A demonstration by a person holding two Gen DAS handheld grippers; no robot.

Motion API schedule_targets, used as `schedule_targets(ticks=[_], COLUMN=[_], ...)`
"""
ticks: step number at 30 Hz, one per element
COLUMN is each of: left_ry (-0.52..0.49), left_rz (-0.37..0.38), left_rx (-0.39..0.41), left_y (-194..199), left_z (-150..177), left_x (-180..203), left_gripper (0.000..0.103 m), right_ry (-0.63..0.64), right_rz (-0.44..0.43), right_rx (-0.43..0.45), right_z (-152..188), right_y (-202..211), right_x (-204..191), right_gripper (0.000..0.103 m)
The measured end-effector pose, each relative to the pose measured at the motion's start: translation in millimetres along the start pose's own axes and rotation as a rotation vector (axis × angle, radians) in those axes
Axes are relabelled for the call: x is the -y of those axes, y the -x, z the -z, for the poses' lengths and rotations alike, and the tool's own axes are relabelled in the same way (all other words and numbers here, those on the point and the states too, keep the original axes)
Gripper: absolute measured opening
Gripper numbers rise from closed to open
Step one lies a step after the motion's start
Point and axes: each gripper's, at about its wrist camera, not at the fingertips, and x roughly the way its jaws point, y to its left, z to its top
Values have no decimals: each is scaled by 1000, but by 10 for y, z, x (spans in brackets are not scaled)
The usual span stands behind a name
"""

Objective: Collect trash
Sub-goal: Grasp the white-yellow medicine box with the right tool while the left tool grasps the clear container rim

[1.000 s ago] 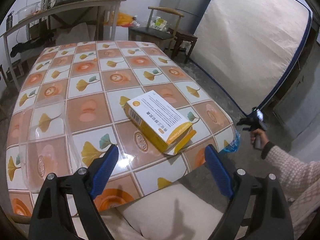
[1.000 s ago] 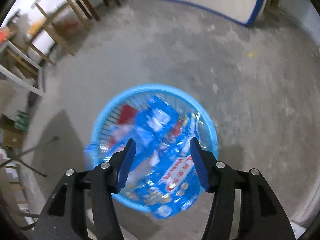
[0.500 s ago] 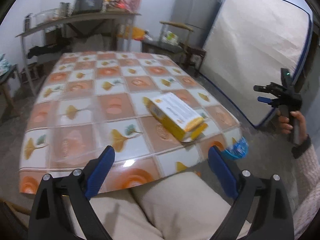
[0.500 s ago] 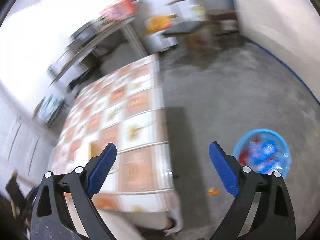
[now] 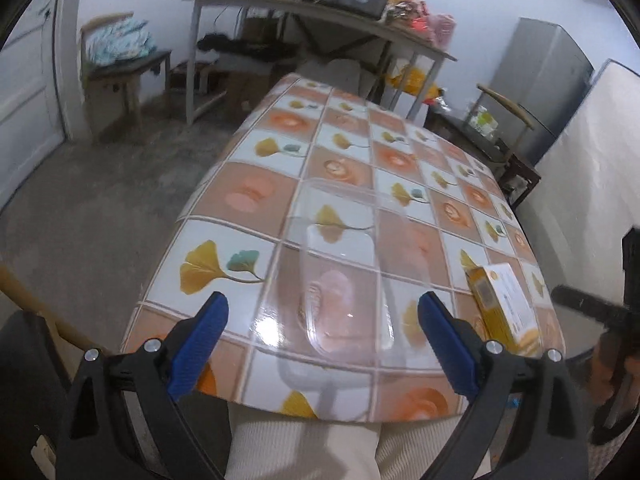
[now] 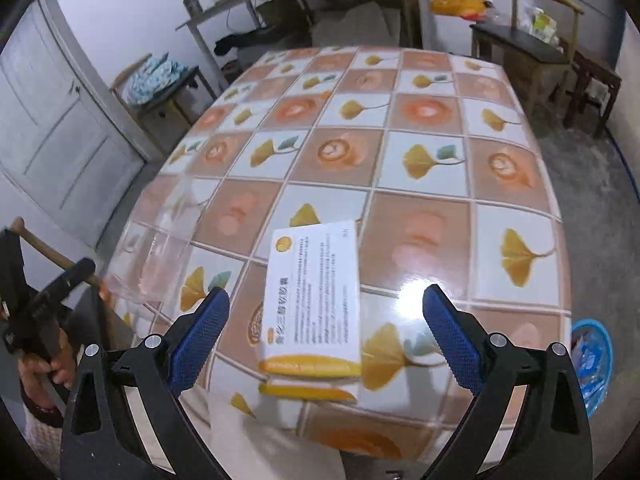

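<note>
Left wrist view: the left tongs [image 5: 322,322] hang with jaws wide apart and nothing between the pads, low in the frame over the near edge of the desk [image 5: 248,196]; a clear plastic tray [image 5: 340,276] lies flat on the patterned cloth at centre, just beyond the tips; it is see-through, so the leaf print shows through it and its rim is hard to pick out; the likely trouble here is misjudging that faint rim, so that the pads close on air or skid the thin shell along the glossy cloth; a squeeze might also buckle it. A yellow box [image 5: 502,306] sits at the right edge of the frame, near the desk's corner.

Right wrist view: the right tongs [image 6: 326,322] are likewise spread wide and empty, low in the frame; the box [image 6: 314,292] lies flat between and just beyond the tips, white printed face up, yellow end toward the camera, an end flap hanging open; it looks wider than it is thick, so a pinch across the flat face could slip, and a nudge could push it off the near edge, close by; the tray [image 6: 160,256] shows faintly at left; a blue bin [image 6: 594,354] with wrappers stands on the floor at the lower right, well apart from the box, so a weak grip risks a drop on the way.
</note>
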Motion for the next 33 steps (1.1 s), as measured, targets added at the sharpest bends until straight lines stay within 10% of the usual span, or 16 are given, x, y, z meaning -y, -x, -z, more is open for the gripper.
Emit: schedule_targets(ticks=[25,33], left_ry=[-13,-3], left_rz=[10,-9], left_rx=[-141,-127], left_y=[-762,-809], left_z=[-104,-103], left_x=[65,60], left_gripper=[54,25], right_ry=[73,89], right_rz=[115,146], right_rx=[-166,-166], right_z=[-92,-35], right_y=[-732,-796], right_x=[-257,-275], right_gripper=[93,93])
